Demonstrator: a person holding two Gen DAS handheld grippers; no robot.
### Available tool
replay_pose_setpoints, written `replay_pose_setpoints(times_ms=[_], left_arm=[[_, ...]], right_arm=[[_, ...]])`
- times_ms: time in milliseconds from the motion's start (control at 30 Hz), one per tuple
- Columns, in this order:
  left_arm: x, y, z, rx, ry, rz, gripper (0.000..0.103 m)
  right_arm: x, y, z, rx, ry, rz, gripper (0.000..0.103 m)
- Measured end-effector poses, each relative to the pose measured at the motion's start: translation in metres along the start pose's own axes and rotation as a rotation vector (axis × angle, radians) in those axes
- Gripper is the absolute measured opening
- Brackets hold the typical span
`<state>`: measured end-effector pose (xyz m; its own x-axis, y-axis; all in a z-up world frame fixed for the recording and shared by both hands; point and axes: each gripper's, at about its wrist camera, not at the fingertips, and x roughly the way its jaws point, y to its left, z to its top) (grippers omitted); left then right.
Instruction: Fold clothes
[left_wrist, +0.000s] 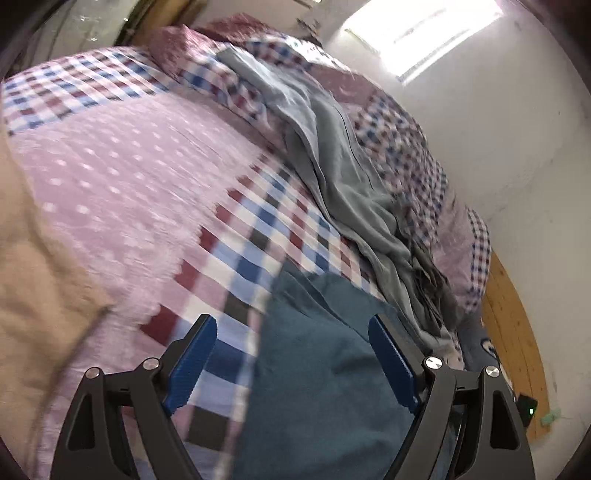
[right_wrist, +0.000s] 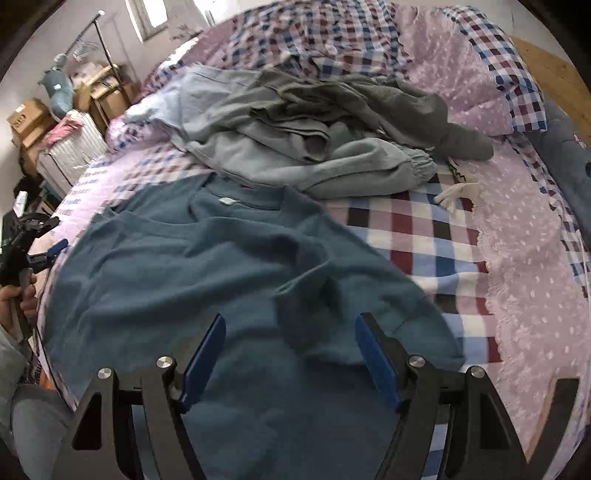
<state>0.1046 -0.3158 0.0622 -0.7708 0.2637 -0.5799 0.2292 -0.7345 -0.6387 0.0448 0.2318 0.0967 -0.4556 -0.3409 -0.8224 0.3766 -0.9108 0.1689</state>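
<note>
Lying on: a bed (right_wrist: 524, 258) with a pink dotted and checked cover, all clothes spread over it.
Shirt: a blue-teal top (right_wrist: 229, 280) lies flat but wrinkled on the near part of the bed, neckline and white label toward the far side; in the right wrist view it fills the near centre and left.
Shirt, left view: the same fabric (left_wrist: 317, 369) shows as a near strip running under the gap between the fingers, its far edge on the checked band.
Grey heap: a pile of grey clothes (right_wrist: 295, 136) lies bunched beyond the shirt, a cuffed light grey leg reaching right, a darker grey piece on top; its near edge touches or overlaps the shirt's collar area.
Heap, left view: a long grey ridge (left_wrist: 332, 155) running from far centre to near right.
Glove: a small white item (right_wrist: 458, 192), right of the heap on the checked band; what it is I cannot tell for sure.
Right gripper (right_wrist: 291, 354): fingers spread wide, poised above the shirt's near part, nothing between them.
Left gripper (left_wrist: 291, 362): fingers wide apart over the shirt's edge, empty; it also shows at the far left of the right view (right_wrist: 48, 251), held by a hand (right_wrist: 18, 299).
Blur: the left view is smeared.
Beige cloth: a tan patch (left_wrist: 33, 266) at near left.
</note>
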Motion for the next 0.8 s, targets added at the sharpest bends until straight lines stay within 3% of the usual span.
replay_pose_setpoints(times_ms=[167,267,333,400,467,500,533,633,800], left_arm=[[0.013,-0.006,0.001,0.054,0.041,0.021,0.087],[0.042,-0.014,0.0,0.1,0.102,0.059,0.087],[0.053,-0.012,0.0,0.099,0.116,0.072,0.084],[0.061,-0.014,0.003,0.105,0.108,0.089,0.069],[0.067,-0.016,0.005,0.101,0.123,0.095,0.033],[0.069,-0.017,0.005,0.097,0.121,0.105,0.023],[0.071,-0.017,0.006,0.093,0.12,0.116,0.007],[0.064,-0.017,0.005,0.089,0.082,0.112,0.003],[0.019,-0.013,0.003,0.04,-0.057,0.076,0.002]], right_arm=[[0.003,0.004,-0.007,0.007,-0.048,-0.015,0.076],[0.011,0.007,-0.004,-0.019,-0.048,-0.057,0.069],[0.016,0.005,-0.004,-0.019,-0.048,-0.073,0.046],[0.019,0.003,-0.004,-0.016,-0.049,-0.089,0.004],[0.017,0.003,-0.004,-0.03,-0.069,-0.11,0.004],[0.014,0.004,-0.005,-0.04,-0.086,-0.116,0.003],[0.009,0.006,-0.005,-0.051,-0.108,-0.115,0.003],[-0.013,0.012,-0.007,-0.08,-0.177,-0.13,0.003],[-0.05,0.015,-0.018,-0.075,-0.247,-0.133,0.003]])
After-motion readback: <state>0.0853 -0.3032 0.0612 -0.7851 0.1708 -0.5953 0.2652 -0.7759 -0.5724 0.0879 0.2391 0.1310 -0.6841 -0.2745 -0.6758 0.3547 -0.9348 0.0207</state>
